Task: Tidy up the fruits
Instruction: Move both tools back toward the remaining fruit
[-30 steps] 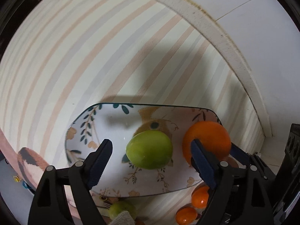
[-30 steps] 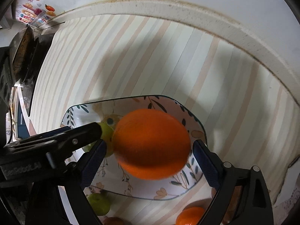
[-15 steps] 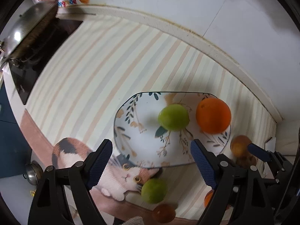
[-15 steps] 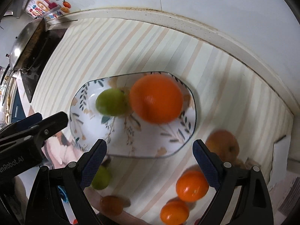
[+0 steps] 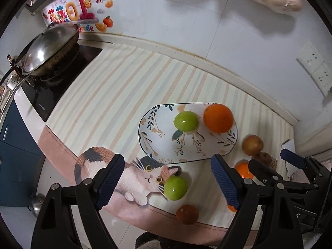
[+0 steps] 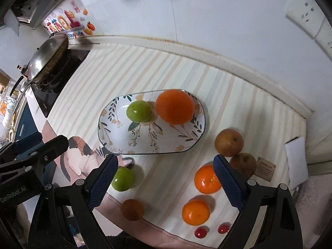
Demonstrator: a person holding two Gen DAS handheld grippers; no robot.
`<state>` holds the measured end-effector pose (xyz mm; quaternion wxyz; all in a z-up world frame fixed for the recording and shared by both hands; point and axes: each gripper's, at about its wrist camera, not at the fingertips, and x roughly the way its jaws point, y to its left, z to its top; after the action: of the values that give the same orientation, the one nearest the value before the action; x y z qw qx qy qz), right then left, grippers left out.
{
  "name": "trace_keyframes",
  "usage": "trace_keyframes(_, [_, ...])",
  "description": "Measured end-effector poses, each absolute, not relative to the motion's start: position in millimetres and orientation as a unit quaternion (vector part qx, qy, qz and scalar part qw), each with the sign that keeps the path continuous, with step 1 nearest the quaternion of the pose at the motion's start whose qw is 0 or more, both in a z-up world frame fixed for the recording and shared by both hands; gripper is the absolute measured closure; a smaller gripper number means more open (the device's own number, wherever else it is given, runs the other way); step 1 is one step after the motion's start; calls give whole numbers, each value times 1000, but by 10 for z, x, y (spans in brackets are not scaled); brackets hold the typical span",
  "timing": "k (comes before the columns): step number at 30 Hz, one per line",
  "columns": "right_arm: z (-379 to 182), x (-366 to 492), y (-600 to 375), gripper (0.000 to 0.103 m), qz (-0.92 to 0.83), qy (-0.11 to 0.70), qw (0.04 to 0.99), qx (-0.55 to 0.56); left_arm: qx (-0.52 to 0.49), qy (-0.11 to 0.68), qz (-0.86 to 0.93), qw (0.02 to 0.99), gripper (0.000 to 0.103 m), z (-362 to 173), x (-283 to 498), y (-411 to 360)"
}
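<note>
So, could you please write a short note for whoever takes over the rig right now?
Left gripper: open, empty, above the mat.
Right gripper: open, empty, also raised.
Done: the big orange and one green fruit sit on the plate.
Left on the mat: second green fruit, two small oranges, two brownish apples, a dark brown fruit, two cherry tomatoes.

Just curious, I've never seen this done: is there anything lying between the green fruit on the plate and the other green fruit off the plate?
Only plate surface, its rim and the cat-print mat, per the right wrist view.
</note>
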<state>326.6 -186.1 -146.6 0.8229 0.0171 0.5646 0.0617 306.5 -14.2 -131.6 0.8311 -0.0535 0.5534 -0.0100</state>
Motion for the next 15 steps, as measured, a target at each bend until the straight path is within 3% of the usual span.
trace_keyframes(8, [-1140, 2949, -1874, 8, 61, 536, 842, 28, -66, 530, -23, 845, 18, -1101, 2738, -101])
trace_keyframes(15, [-1184, 2766, -2026, 8, 56, 537, 839, 67, -61, 541, -29, 839, 18, -1209, 2593, -110])
